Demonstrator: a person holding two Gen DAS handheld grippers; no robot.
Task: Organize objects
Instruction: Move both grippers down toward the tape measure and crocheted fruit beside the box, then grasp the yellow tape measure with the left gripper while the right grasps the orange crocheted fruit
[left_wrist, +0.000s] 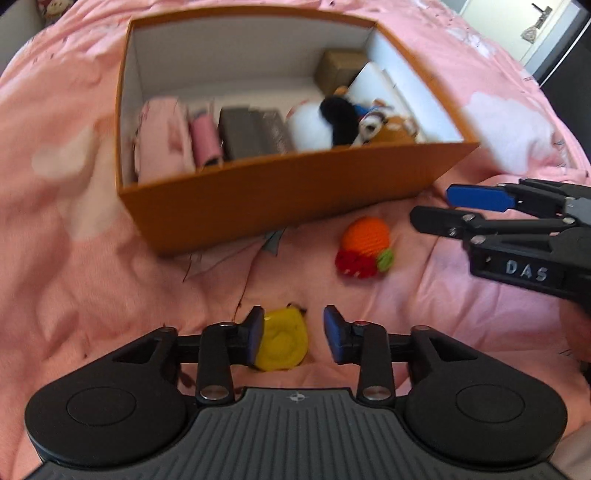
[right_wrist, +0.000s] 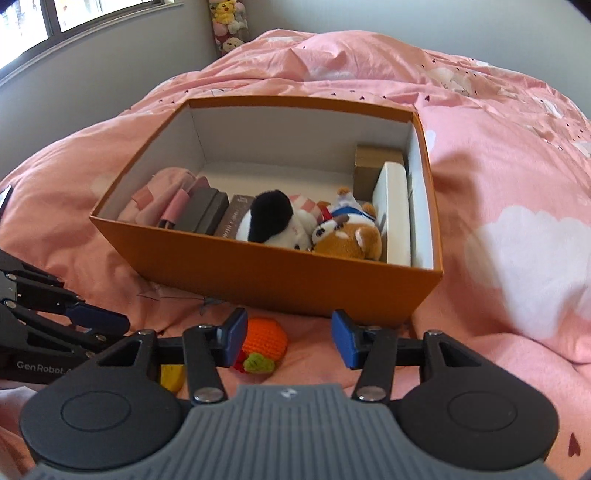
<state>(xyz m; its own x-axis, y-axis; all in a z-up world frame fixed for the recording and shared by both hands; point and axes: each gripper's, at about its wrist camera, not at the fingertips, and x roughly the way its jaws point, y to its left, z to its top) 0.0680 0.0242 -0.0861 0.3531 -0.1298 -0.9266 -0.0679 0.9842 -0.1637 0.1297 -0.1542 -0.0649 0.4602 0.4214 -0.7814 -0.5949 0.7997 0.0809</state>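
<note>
An orange box stands on the pink bed and holds plush toys, dark boxes and pink cloth; it also shows in the right wrist view. A yellow knitted toy lies between my left gripper's open fingers, against the left pad. An orange crocheted toy lies in front of the box. In the right wrist view this orange toy sits between my right gripper's open fingers, near the left pad. My right gripper reaches in from the right of the left wrist view.
The pink duvet is rumpled all around the box. A white cloud patch lies to the right. Grey wall, a window and stacked plush toys are behind the bed. The left gripper shows at the right wrist view's left edge.
</note>
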